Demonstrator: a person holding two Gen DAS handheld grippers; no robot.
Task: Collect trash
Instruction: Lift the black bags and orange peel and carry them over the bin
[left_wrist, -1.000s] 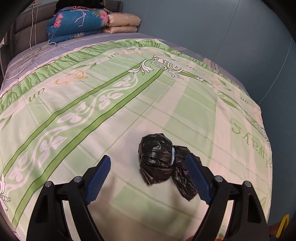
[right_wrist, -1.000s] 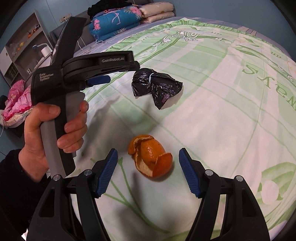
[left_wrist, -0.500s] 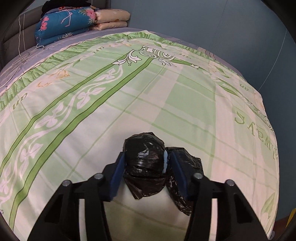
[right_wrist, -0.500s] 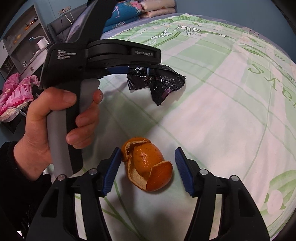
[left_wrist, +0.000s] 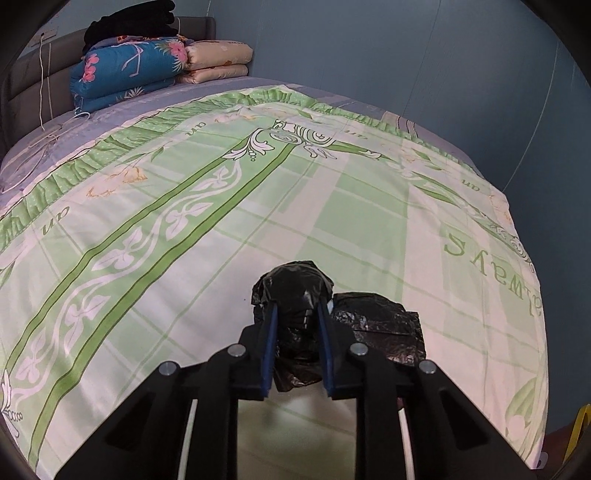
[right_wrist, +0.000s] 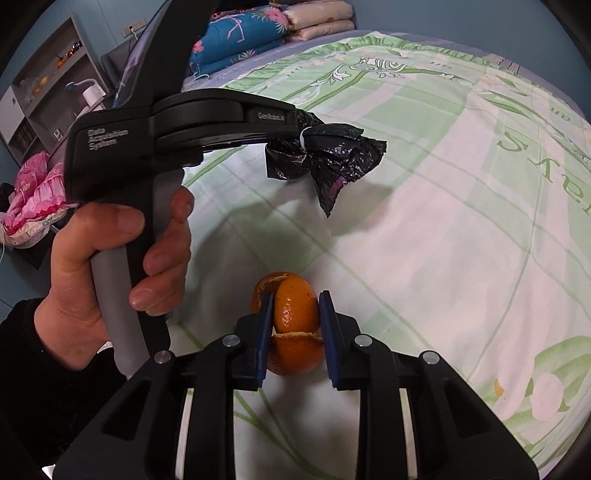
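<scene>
A tied black plastic bag (left_wrist: 291, 280) sits between the blue pads of my left gripper (left_wrist: 295, 306), whose jaws are closing and press on its knotted bundle. In the right wrist view the left gripper (right_wrist: 291, 125) holds that bag (right_wrist: 332, 158) a little above the bed, with a shadow under it. A person's hand (right_wrist: 110, 277) grips its handle. An orange peel (right_wrist: 295, 354) lies on the green patterned bedspread (right_wrist: 424, 240). My right gripper (right_wrist: 296, 297) is closing on it, both pads touching the peel's sides.
Folded quilts (left_wrist: 129, 70) are stacked at the head of the bed by the headboard. A shelf unit (right_wrist: 48, 85) and a pink quilt (right_wrist: 33, 195) stand left of the bed. A blue wall (left_wrist: 406, 55) borders the right side. Much bedspread (left_wrist: 221, 221) lies bare ahead.
Both pairs of jaws came together from wide open. The left now pinches the black bag and has raised it off the bed; the right has closed in on the orange peel.
</scene>
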